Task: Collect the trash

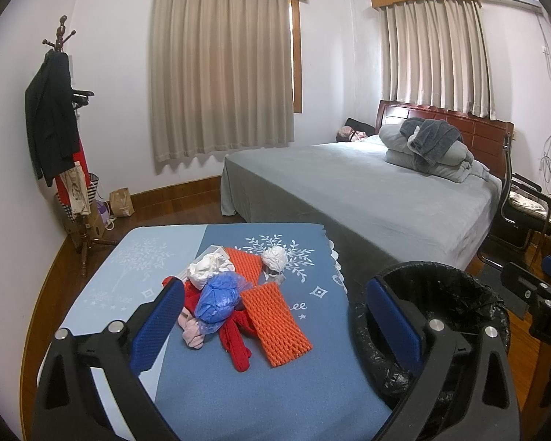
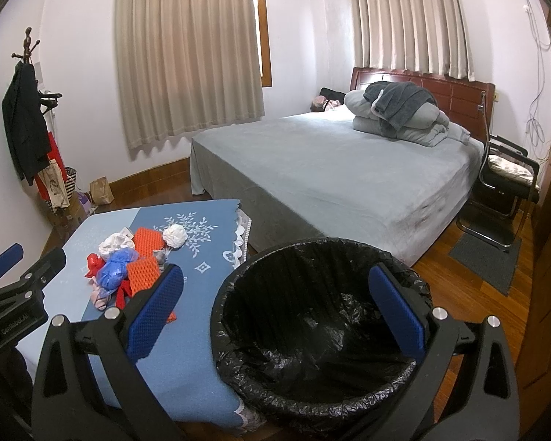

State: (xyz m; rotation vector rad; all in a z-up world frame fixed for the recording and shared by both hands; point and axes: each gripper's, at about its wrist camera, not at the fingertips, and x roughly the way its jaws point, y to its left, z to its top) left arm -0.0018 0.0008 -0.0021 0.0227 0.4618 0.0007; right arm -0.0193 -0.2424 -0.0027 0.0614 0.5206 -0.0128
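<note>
A pile of trash lies on the blue-clothed table (image 1: 238, 378): a crumpled blue plastic bag (image 1: 218, 296), two orange foam nets (image 1: 275, 325), a red strip (image 1: 235, 345), white crumpled paper (image 1: 209, 270), a white ball (image 1: 274, 257) and a pink scrap (image 1: 191, 332). A bin with a black liner (image 2: 312, 330) stands right of the table. My left gripper (image 1: 275, 325) is open and empty, just before the pile. My right gripper (image 2: 275, 316) is open and empty above the bin's rim. The pile also shows in the right wrist view (image 2: 117, 272).
A grey bed (image 1: 367, 191) with folded bedding stands behind the table. A coat rack (image 1: 58, 139) with clothes and bags is at the left wall. A black chair (image 2: 503, 198) and a dark mat (image 2: 485, 257) lie to the right on the wooden floor.
</note>
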